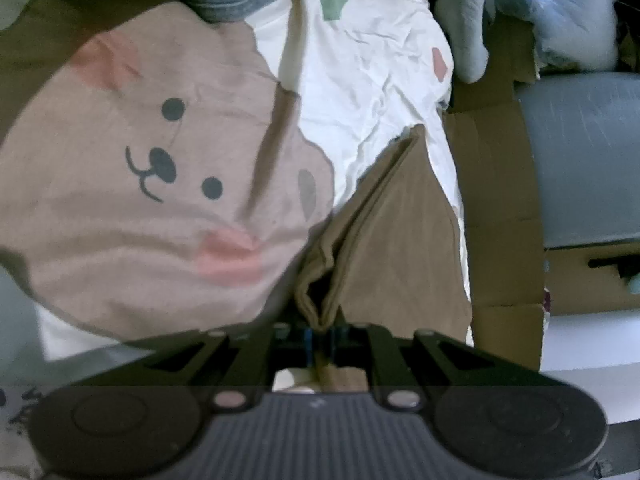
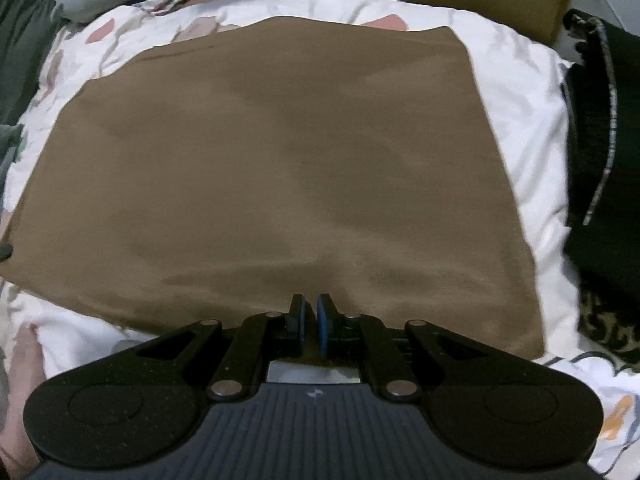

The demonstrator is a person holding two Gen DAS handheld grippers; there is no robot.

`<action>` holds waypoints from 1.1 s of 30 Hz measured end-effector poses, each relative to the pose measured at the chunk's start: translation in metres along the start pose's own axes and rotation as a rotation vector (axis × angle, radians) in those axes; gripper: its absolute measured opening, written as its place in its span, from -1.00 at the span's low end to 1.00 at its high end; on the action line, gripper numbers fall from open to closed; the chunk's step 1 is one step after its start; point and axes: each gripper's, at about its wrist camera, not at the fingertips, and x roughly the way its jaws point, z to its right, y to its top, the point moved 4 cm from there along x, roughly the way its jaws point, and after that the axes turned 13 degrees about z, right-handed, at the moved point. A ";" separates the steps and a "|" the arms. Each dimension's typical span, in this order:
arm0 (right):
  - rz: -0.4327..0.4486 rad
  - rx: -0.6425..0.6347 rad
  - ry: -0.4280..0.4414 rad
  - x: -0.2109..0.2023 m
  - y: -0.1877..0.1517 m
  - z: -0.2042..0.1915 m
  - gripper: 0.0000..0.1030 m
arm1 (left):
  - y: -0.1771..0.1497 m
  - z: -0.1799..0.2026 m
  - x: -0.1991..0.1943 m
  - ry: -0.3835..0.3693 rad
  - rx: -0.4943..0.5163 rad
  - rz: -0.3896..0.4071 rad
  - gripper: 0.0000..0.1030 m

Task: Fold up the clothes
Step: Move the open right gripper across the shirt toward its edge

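The brown cloth [image 2: 288, 168] lies flat and smooth on the white printed sheet [image 2: 516, 92], a broad matte rectangle filling most of the bed's middle. In the left wrist view its near edge is bunched into a soft vertical fold [image 1: 324, 276], pinched between the fingers of the left gripper [image 1: 320, 334]. The right gripper [image 2: 311, 316] rests at the cloth's near hem, blue pads almost pressed together; whether fabric sits between them I cannot tell. A pink bear-face print [image 1: 160, 184] lies left of the fold, cardboard [image 1: 500, 184] along the sheet's right edge
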 end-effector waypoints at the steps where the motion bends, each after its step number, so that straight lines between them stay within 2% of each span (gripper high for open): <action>1: 0.003 -0.003 0.000 -0.001 0.002 -0.001 -0.77 | 0.000 0.000 0.000 -0.002 0.001 -0.001 -0.84; 6: 0.016 -0.019 0.002 -0.005 0.014 -0.003 -0.80 | 0.000 -0.001 -0.002 -0.012 -0.009 0.004 -0.84; 10: 0.028 -0.062 0.074 -0.003 0.028 -0.030 -0.80 | -0.001 -0.002 -0.001 -0.013 -0.018 0.006 -0.84; 16: -0.018 -0.177 0.192 0.014 0.029 -0.088 -0.80 | -0.001 -0.003 0.001 -0.021 -0.025 0.014 -0.84; 23: -0.034 -0.287 0.199 0.032 0.014 -0.136 -0.81 | -0.003 -0.005 0.002 -0.032 -0.040 0.020 -0.84; 33: 0.010 -0.267 0.128 0.050 0.033 -0.138 -0.77 | -0.003 -0.007 0.003 -0.043 -0.047 0.022 -0.84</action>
